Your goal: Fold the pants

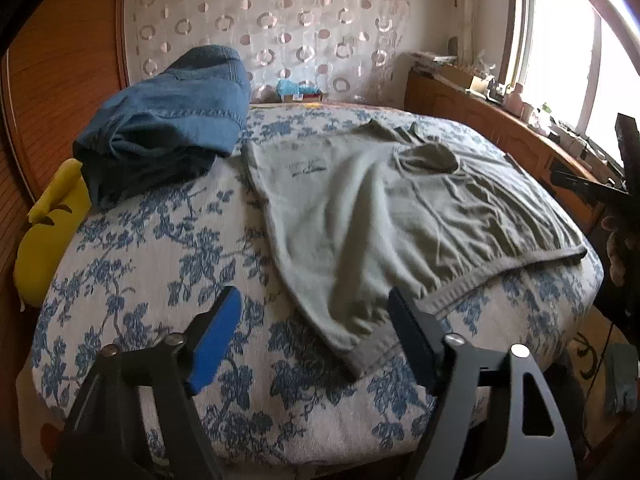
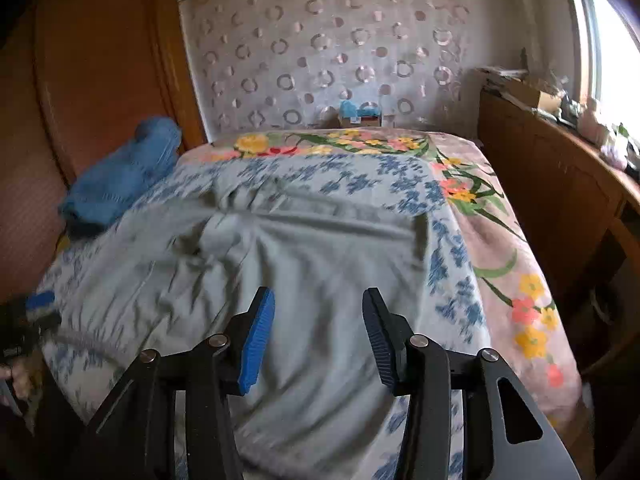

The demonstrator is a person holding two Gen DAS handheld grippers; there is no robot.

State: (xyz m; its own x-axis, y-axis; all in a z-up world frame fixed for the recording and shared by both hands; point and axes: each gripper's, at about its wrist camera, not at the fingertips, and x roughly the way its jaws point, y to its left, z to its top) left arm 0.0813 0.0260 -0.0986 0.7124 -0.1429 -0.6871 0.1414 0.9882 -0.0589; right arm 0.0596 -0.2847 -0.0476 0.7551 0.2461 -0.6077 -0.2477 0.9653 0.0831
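Grey-green pants (image 1: pixel 380 208) lie spread flat on the bed, with a ribbed hem along their near edge. My left gripper (image 1: pixel 313 294) is open just above the pants' near corner, and that corner lies loose between the blue pads (image 1: pixel 216 336). In the right wrist view the pants (image 2: pixel 280 240) fill the middle of the bed, blurred. My right gripper (image 2: pixel 318 292) hovers open over the cloth with nothing pinched between its fingers. The left gripper's blue pad (image 2: pixel 40 300) shows at the left edge.
Folded blue jeans (image 1: pixel 168 128) sit at the bed's far left, beside a yellow cushion (image 1: pixel 48 232). The blue-flowered bed cover (image 1: pixel 160 260) lies over a floral blanket (image 2: pixel 500 240). A wooden cabinet (image 2: pixel 552 184) lines the right side under the window. A small box (image 2: pixel 358 114) stands at the head.
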